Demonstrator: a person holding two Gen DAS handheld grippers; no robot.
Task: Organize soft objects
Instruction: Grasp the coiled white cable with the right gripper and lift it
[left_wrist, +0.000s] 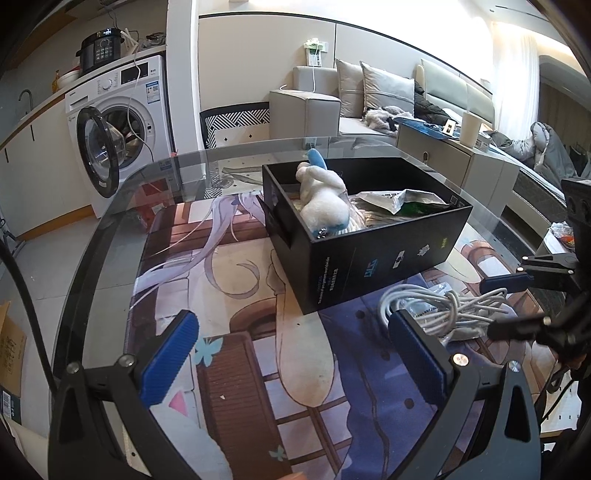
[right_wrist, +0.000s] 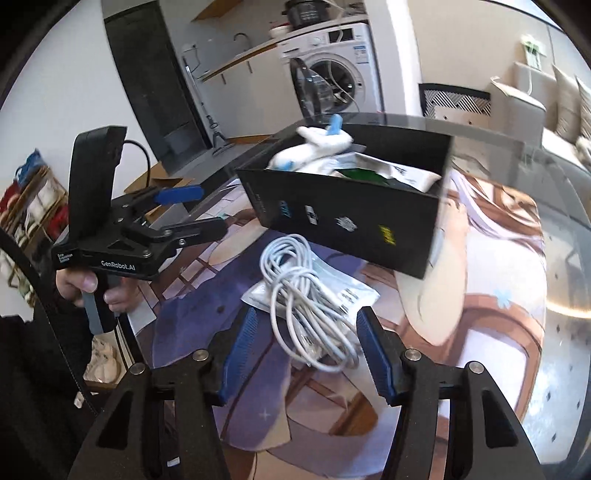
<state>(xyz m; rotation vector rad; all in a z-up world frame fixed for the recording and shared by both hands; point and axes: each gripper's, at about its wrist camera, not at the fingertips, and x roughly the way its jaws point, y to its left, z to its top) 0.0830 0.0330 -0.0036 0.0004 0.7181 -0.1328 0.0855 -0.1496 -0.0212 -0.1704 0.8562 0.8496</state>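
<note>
1. The white cable bundle (right_wrist: 308, 295) lay loosely coiled on the printed mat (right_wrist: 480, 332), on top of a flat white packet (right_wrist: 354, 295) and just in front of the black box (right_wrist: 351, 221). It was the one soft item not yet put away.
2. The box already held a white plush toy (left_wrist: 325, 199) and some crumpled bags (left_wrist: 399, 201); free room seemed to lie toward its near right corner.
3. The right gripper (right_wrist: 308, 354) hung over the near end of the coil with its blue pads (right_wrist: 373, 354) spread wide, the strands lying between them but not clamped.
4. A good grasp would probably have come from lowering over the thickest run of loops and closing across many strands at once, so that none trailed out.
5. The packet underneath looked likely to come up too; pinching only cable would have avoided that.
6. The lift had to clear the box's front wall before moving in.
7. The left gripper (left_wrist: 295, 354) was held off to the side above the mat, fingers wide apart and empty, well placed to steady the box.
</note>
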